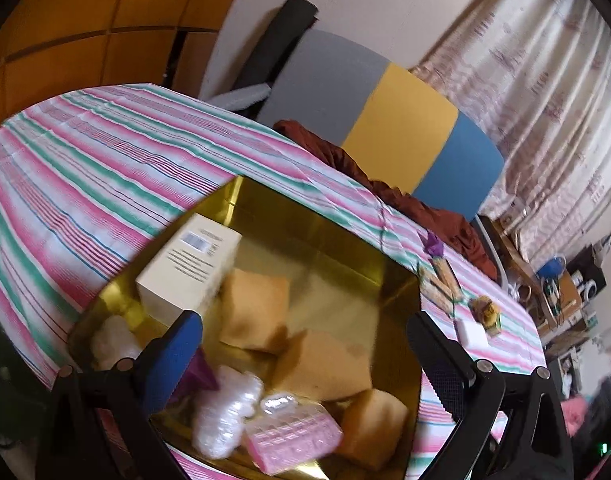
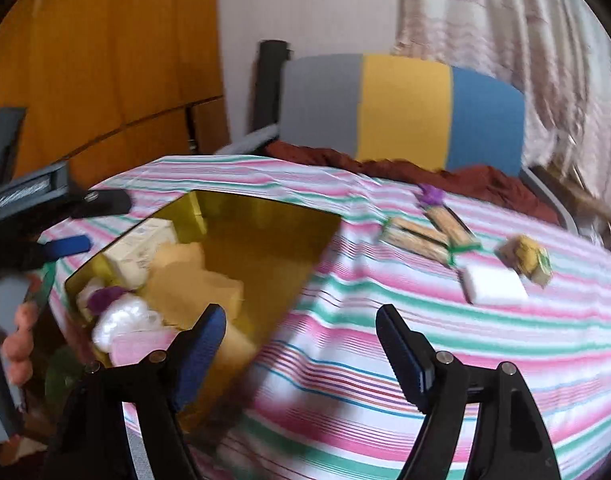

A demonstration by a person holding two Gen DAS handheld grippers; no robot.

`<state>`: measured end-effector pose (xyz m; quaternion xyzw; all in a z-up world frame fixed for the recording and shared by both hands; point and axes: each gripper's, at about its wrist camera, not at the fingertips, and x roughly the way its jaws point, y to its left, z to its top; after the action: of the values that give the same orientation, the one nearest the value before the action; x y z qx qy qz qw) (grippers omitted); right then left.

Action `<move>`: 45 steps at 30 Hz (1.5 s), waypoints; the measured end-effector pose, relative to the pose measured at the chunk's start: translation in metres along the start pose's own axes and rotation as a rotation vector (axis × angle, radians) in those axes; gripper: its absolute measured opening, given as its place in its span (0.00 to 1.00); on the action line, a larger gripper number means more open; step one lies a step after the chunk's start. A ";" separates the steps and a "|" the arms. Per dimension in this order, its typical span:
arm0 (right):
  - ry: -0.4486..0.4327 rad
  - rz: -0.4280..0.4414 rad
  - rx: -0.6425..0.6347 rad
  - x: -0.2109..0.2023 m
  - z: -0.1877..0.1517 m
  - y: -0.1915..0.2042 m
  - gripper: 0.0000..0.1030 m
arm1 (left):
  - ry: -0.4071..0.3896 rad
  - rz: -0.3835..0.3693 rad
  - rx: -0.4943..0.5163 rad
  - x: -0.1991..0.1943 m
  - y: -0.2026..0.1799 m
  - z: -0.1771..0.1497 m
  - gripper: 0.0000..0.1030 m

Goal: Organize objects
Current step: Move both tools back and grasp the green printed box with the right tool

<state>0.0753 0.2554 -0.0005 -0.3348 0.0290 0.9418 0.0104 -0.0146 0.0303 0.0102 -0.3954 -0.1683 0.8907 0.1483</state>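
The left gripper (image 1: 305, 332) is hanging over a shiny gold square tray (image 1: 345, 236) with its jaws spread wide and nothing in them. Between those jaws, three soft tan sponge blocks (image 1: 253, 312) are lying in the tray. A cream cardboard box (image 1: 189, 268) is sitting just past the left jaw. A pink plastic case (image 1: 293, 440) and a white bubbly wrap bundle (image 1: 221, 412) are lying near the jaws at the tray's close edge.

The right gripper (image 2: 301, 328) is hanging over the pink, green and white striped tablecloth (image 2: 425, 360), jaws released and holding nothing. The gold tray is sitting beside its left jaw. Well past its right jaw, a white flat block (image 2: 493, 284), wrapped cracker packs (image 2: 421, 236) and a small yellow-green packet (image 2: 529, 260) are lying on the cloth.
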 end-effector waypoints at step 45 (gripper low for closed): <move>0.114 -0.384 0.459 0.127 0.031 -0.346 0.37 | 0.301 -0.085 0.532 0.102 -0.213 -0.103 1.00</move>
<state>-0.0293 0.6030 -0.0735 -0.3752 0.1777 0.8713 0.2617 0.0256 0.2816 -0.0330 -0.4627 0.0781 0.8280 0.3070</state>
